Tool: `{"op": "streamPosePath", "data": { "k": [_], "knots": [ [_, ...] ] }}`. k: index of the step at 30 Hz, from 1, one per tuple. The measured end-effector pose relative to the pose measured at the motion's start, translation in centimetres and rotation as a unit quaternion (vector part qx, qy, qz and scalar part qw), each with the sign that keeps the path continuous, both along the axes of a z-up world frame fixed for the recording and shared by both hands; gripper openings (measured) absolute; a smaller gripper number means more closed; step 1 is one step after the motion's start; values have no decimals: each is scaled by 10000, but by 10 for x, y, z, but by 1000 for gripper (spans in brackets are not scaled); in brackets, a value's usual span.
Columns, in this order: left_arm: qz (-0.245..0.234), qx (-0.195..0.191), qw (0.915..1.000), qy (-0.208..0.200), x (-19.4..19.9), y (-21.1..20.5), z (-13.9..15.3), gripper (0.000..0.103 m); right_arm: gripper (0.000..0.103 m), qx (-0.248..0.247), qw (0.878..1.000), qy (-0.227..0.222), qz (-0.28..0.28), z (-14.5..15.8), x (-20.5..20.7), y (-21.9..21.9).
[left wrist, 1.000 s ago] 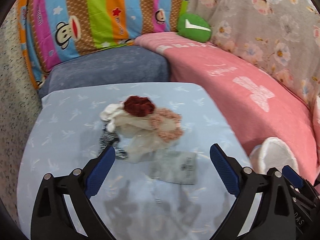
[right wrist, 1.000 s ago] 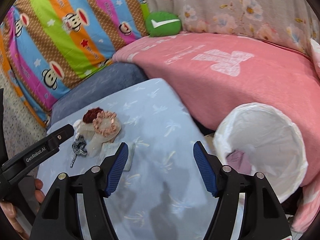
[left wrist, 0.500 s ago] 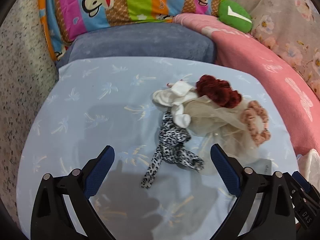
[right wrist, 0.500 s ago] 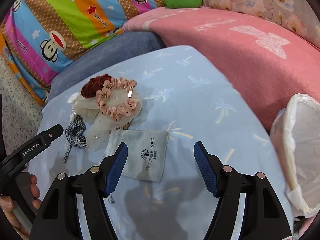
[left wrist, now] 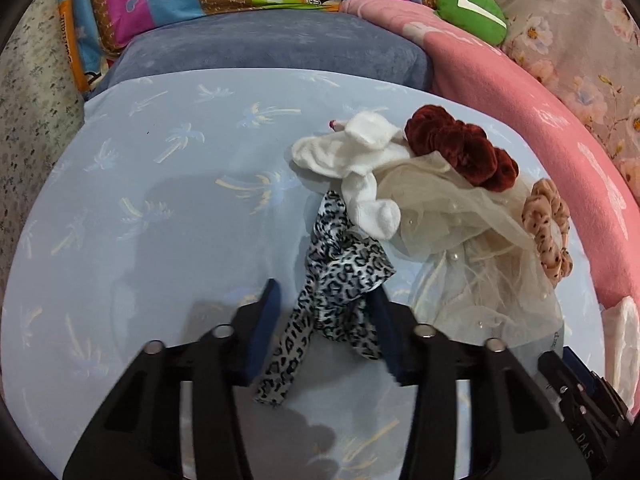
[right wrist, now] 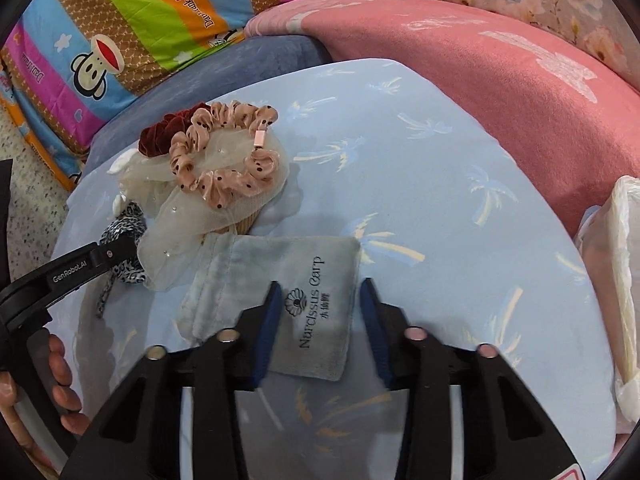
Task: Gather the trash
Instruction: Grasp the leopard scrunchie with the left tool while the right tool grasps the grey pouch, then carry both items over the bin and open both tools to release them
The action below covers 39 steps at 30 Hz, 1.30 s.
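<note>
Fingers of the left gripper [left wrist: 326,320] sit either side of the leopard-print strip [left wrist: 336,280], partly drawn in around it; from where I stand I cannot tell whether the pads have bitten on the cloth or only bracket it. Over on the right gripper [right wrist: 318,320], the blue fingers [right wrist: 267,320] straddle the grey drawstring pouch [right wrist: 280,300], with a gap showing on both sides, so they look spread over it rather than clamped. Just ahead of the left fingers, touching the strip, lie a white sock [left wrist: 360,168], a cream tulle piece [left wrist: 460,232], a dark red scrunchie [left wrist: 460,152] and a pink dotted scrunchie [right wrist: 224,152] resting on the tulle. Far to the right of the right fingers, the white-lined bin [right wrist: 624,280] stands off the edge of the blue palm-print cloth [right wrist: 440,200]; what it contains is hidden from here. I'd judge the collecting barely begun on this surface: every piece in the heap lies on the cloth, nothing is lifted, and two grabs look about to happen.
</note>
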<state>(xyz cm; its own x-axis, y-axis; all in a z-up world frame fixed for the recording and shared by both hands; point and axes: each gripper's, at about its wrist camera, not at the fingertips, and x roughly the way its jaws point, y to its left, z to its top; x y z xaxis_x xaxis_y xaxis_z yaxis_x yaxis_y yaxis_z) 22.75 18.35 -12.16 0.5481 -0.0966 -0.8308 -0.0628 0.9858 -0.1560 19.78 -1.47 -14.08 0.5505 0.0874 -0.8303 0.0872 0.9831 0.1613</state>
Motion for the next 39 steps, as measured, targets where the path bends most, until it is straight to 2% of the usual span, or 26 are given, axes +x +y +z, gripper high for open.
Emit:
{"op": "streamPosePath", "data": {
  "k": [1, 2, 3, 6, 13, 23, 31, 39],
  "knots": [
    [-57, -10, 10000, -4, -2, -1, 1, 20, 17, -7, 10000, 5, -9, 0, -2, -1],
    [-114, -65, 9999, 34, -5, -3, 1, 17, 9, 40, 10000, 27, -3, -1, -2, -1],
    [-127, -88, 9999, 52, -7, -5, 2, 12, 8, 103, 9999, 57, -1, -1, -4, -3],
    [-169, -99, 9998, 19, -18, -10, 7, 8, 5, 257, 9996, 103, 31, 1, -13, -6],
    [-281, -210, 9992, -174, -46, -26, 32, 7, 4, 387, 9992, -106, 77, 25, -44, -14],
    [-829, -241, 9946, -570, -76, -82, 78, 7, 4, 452, 9959, -780, -106, 89, -86, -50],
    [-1481, -244, 9843, -932, -99, -148, 115, 7, 4, 424, 9883, -1367, -526, 142, -120, -104],
    [-2179, -265, 9682, -1197, -120, -216, 137, 7, 4, 370, 9785, -1715, -1085, 170, -152, -172]
  ]
}}
